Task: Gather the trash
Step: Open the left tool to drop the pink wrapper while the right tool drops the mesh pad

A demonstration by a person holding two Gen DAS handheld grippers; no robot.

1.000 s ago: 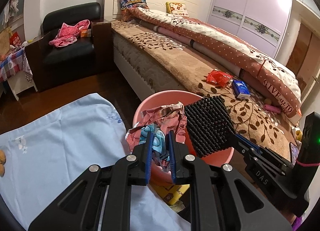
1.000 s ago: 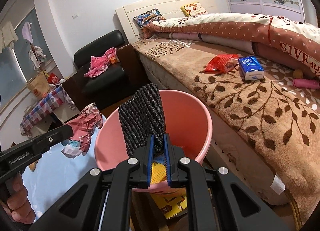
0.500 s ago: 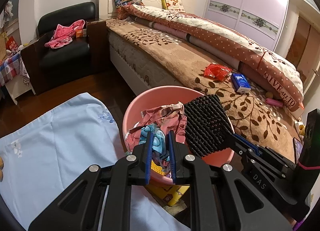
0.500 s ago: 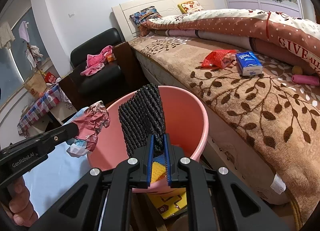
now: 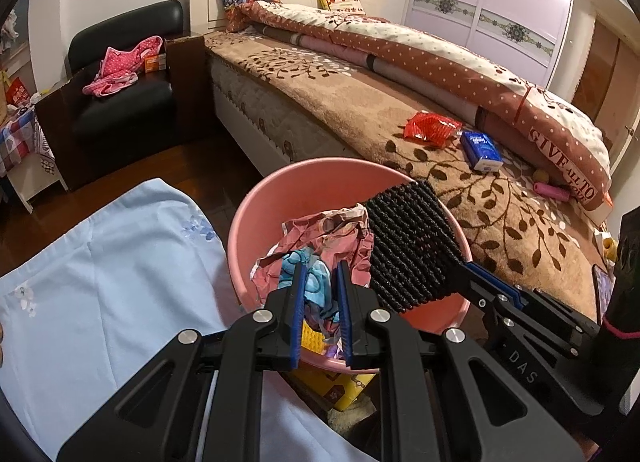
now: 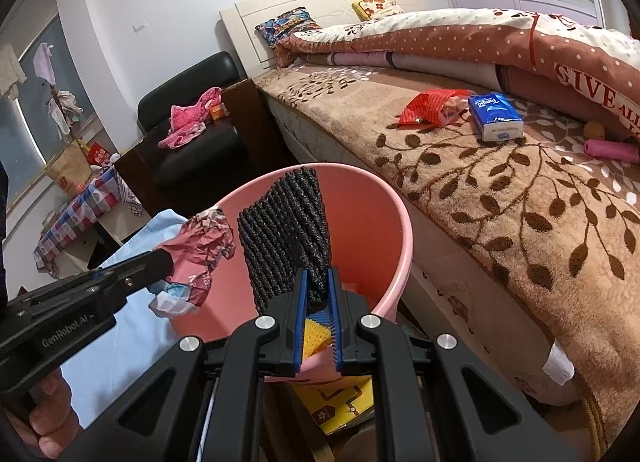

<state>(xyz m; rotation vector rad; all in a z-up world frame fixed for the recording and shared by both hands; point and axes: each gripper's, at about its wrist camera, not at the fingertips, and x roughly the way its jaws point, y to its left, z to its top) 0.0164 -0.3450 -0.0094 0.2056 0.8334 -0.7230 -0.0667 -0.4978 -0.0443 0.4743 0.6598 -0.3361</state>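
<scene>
While both tools hang over the pink bucket (image 5: 276, 198) at the centre of each view, each one is pinching a piece of trash. At lower centre of the left wrist view, the left tool (image 5: 319, 294) has its blue-padded fingers closed on a crumpled pink and blue wrapper (image 5: 320, 234), which sits above the bucket's mouth. The right tool (image 6: 318, 294), at lower centre of its own view, grips the lower end of a black woven mat (image 6: 286, 230) that stands upright, its top level with the bucket's far rim. From the left wrist camera the mat appears just right of the wrapper, the two nearly touching. A yellow studded piece (image 6: 316, 338) lies inside the bucket, seen between the right tool's fingers. On the brown leaf-patterned bed (image 6: 520, 214), at the upper right of the right wrist view, a red packet (image 6: 428, 106) lies just beside a blue tissue pack (image 6: 496, 116). Light blue cloth (image 5: 100, 282) fills the lower left of the left wrist view.
</scene>
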